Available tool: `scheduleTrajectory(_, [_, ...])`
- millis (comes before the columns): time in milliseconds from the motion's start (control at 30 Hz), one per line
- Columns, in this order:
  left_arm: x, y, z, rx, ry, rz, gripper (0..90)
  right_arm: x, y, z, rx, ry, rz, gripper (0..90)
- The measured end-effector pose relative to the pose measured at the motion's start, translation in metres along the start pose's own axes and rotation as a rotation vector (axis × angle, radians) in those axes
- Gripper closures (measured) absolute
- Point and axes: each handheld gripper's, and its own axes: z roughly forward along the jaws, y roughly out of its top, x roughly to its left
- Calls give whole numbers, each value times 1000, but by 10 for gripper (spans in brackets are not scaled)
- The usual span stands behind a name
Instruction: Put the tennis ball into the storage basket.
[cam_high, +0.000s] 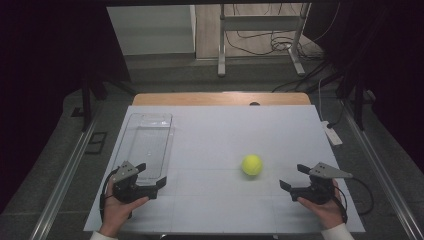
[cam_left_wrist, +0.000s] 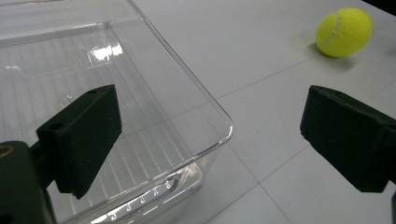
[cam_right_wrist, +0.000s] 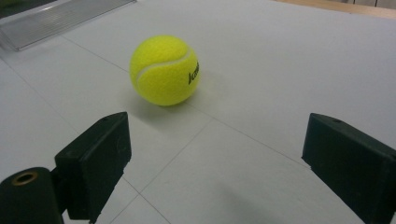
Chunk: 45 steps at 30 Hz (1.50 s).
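— So, starting at the left: what is the left hand-held gripper (cam_high: 151, 176) doing?

— It sits at the near end of the clear plastic tray (cam_high: 150, 131), jaws spread wide with nothing between them. In the left gripper view one jaw hangs over the tray's inside and the other over the bare white table (cam_high: 210, 130), so the tray's near corner lies in the gap, but I cannot see either pad touching it.

— Is anything in the tray?

— No, its ribbed bottom looks bare.

— And in the middle?

— The yellow tennis ball (cam_high: 252, 164) rests on the table, well apart from the tray and closer to the right side. Nothing touches it.

— The right hand-held gripper (cam_high: 294, 177)?

— Near the ball, pointing towards it, jaws also spread and holding nothing. In the right gripper view the ball (cam_right_wrist: 165, 70) lies ahead of the jaws and a little to the left, not yet between them.

— How far along does that put things?

— At the very start, I'd judge. If the job is to put the ball in the tray, none of it is done: the ball is not gripped or lifted. What is left is the reach, the close around the ball, the carry leftwards across the table and the release over the tray.
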Motion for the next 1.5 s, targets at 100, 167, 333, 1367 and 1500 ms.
scheduleTrajectory(100, [-3,3,1,2,-8,-3,69,1,0,-2,-5,-1,1,81])
scheduleTrajectory(167, [-4,4,1,4,-12,-1,69,1,0,-3,-5,-1,2,81])
scheduleTrajectory(333, [-6,9,3,10,-22,2,71,2,-1,-4,-6,2,1,82])
scheduleTrajectory(1367, [-24,38,19,70,-93,52,88,2,-2,-1,3,17,-11,87])
scheduleTrajectory(1500, [-28,43,22,72,-106,64,88,3,-1,-1,2,20,-12,87])
